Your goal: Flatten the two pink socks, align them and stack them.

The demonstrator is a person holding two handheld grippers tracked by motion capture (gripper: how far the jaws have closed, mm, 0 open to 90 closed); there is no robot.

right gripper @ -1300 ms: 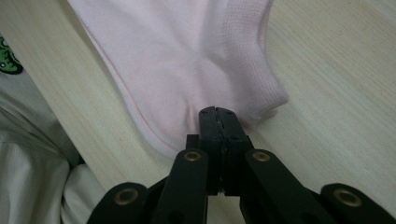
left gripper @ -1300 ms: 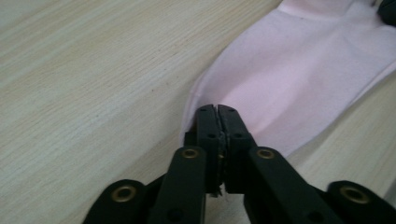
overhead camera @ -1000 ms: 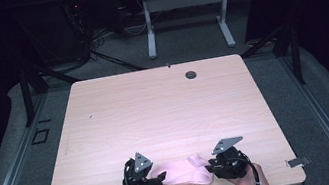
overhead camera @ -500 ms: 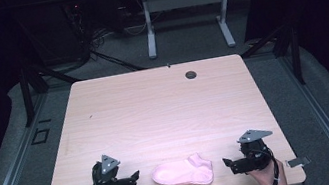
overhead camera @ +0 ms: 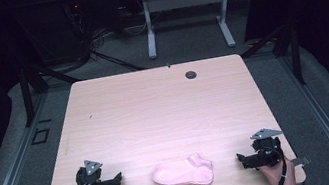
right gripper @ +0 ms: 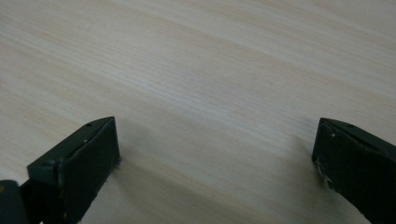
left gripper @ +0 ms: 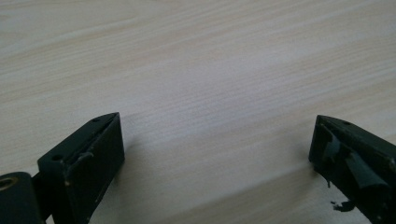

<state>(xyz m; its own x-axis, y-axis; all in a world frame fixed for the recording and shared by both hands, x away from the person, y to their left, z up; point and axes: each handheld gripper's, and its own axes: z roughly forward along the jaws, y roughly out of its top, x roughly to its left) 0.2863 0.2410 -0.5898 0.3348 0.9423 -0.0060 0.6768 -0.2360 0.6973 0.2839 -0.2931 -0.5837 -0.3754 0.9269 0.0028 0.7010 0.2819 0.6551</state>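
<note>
Two grippers, left [overhead camera: 116,177] and right [overhead camera: 241,159], I hold wide apart, jaws spread, gripping nothing; pink sock [overhead camera: 183,172] between them on table [overhead camera: 166,112].

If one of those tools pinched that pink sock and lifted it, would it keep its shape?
Probably not. The small pink fabric sock lies flat and limp on the pale wooden table, so it would likely droop. It looks thin and light, unlikely to roll.
</note>
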